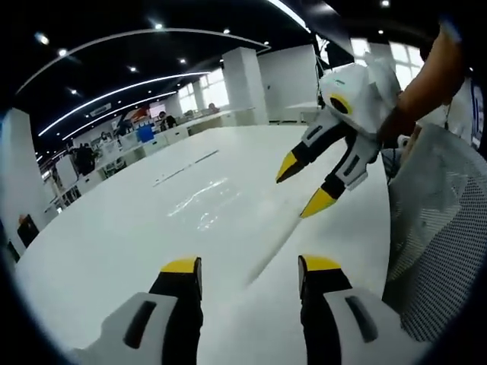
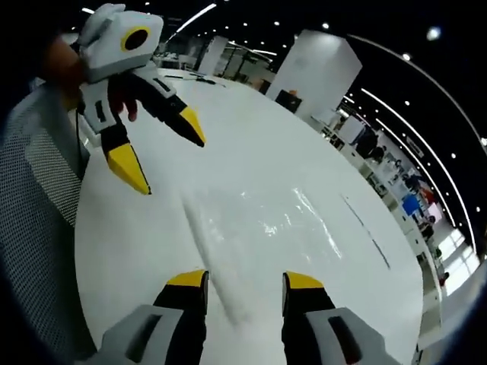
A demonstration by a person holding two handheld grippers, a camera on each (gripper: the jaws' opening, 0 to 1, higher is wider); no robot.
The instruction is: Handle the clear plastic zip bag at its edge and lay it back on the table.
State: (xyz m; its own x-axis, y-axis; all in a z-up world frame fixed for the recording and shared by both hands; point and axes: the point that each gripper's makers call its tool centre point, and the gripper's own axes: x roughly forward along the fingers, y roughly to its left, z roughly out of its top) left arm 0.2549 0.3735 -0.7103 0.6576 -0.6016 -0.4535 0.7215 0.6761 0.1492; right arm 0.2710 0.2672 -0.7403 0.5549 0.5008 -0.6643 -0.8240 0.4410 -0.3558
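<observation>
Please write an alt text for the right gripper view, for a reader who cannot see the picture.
A clear plastic zip bag lies flat on a white table, just ahead of the right hand-held gripper, whose yellow-tipped jaws stand open. The left hand-held gripper, also open, hangs above the table at the upper left.

The table (image 1: 114, 236) is showing glossy white across both views. The zip bag (image 2: 259, 220) is lying colourless and see-through, glinting with pale reflections at the centre of the right gripper view. Both grippers are wearing white and grey housings with black jaws tipped in yellow: the left gripper (image 1: 247, 266) and the right gripper (image 2: 245, 279). A chair back (image 1: 437, 228) at the right edge of the left gripper view is showing grey dotted mesh.
</observation>
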